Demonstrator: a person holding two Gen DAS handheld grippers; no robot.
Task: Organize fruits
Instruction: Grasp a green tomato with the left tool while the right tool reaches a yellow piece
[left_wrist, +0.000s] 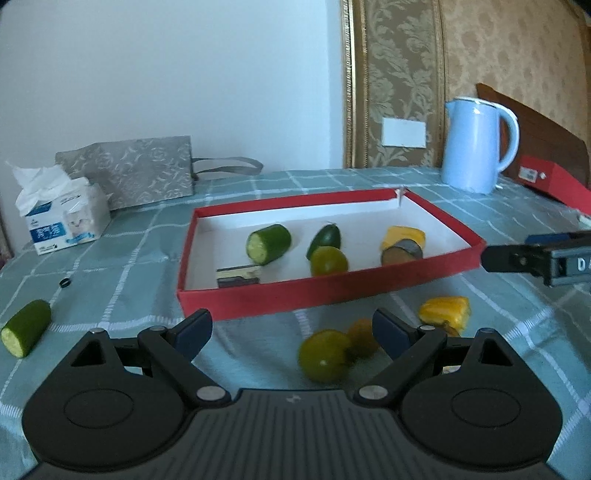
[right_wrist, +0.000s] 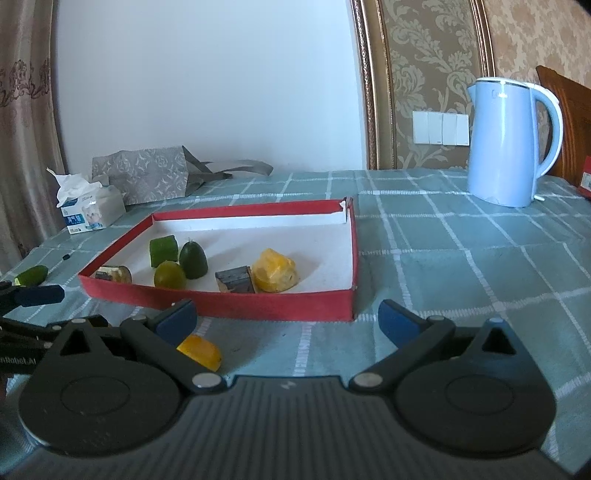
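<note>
Gathering loose fruit into the red tray

Both claws are held spread and empty above the checked desk (left_wrist: 498, 229), short of the red tray (left_wrist: 306, 291). The left claw (left_wrist: 291, 330) is aimed at a green lime (left_wrist: 323, 356) lying just before the tray's near wall, with a small orange fruit (left_wrist: 364, 338) touching it from behind and a yellow pepper piece (left_wrist: 445, 312) close by to the right. A cucumber chunk (left_wrist: 26, 326) is left well apart at the far left of the desk. The right claw (right_wrist: 288, 321) is held near the tray's front wall, and the same yellow pepper piece (right_wrist: 201, 350) is seen just under its left finger.

Inside the tray several pieces are already laid: a cucumber chunk (left_wrist: 269, 243), a dark green piece (left_wrist: 325, 236), a lime (left_wrist: 328, 260), a yellow piece (left_wrist: 404, 236) and two dark slices, one beside the yellow piece.

The sorting is judged to be about half done, with four pieces left outside. For the next move, the left claw would need to be lowered around the lime alone; since the orange fruit is touching it, a roll away is likely if the approach is careless
</note>
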